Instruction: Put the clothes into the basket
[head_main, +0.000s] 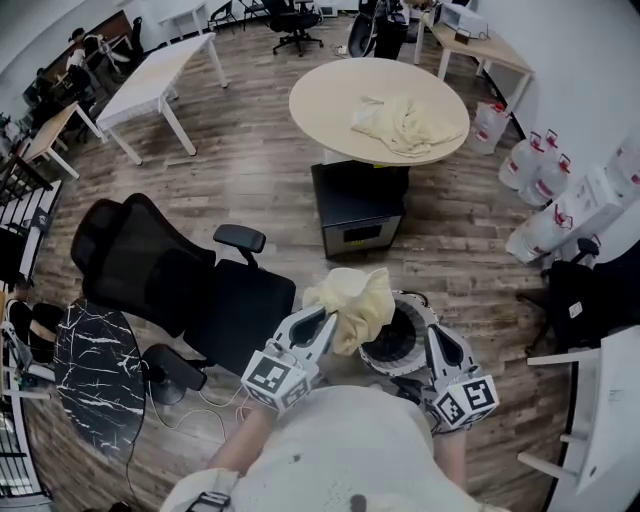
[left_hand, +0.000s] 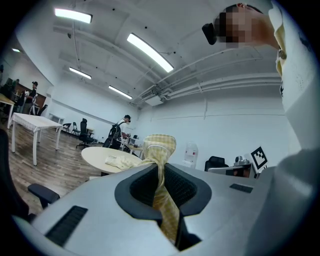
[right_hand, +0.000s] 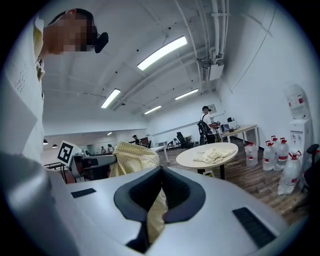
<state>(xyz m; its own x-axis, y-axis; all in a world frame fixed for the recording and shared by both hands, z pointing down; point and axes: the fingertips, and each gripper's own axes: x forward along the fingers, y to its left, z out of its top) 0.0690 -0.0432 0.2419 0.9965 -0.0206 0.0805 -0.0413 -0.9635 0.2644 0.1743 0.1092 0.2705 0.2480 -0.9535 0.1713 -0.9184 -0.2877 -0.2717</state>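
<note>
A yellow checked cloth (head_main: 352, 303) hangs bunched in front of me, over the floor. My left gripper (head_main: 325, 322) is shut on it; in the left gripper view a strip of the cloth (left_hand: 159, 150) runs pinched through the gripper (left_hand: 161, 176). My right gripper (head_main: 432, 338) is shut on the same cloth (right_hand: 131, 159), which is squeezed in the gripper (right_hand: 159, 181). A round white-rimmed basket (head_main: 424, 311) with a dark inside sits low between the two grippers. Another pale garment (head_main: 405, 124) lies on the round table (head_main: 330, 100).
A black office chair (head_main: 180, 280) stands close on the left, beside a dark marble side table (head_main: 95, 380). A black cabinet (head_main: 360, 205) sits under the round table. Water jugs (head_main: 540, 170) line the right wall. White desks (head_main: 155, 80) and people are farther back.
</note>
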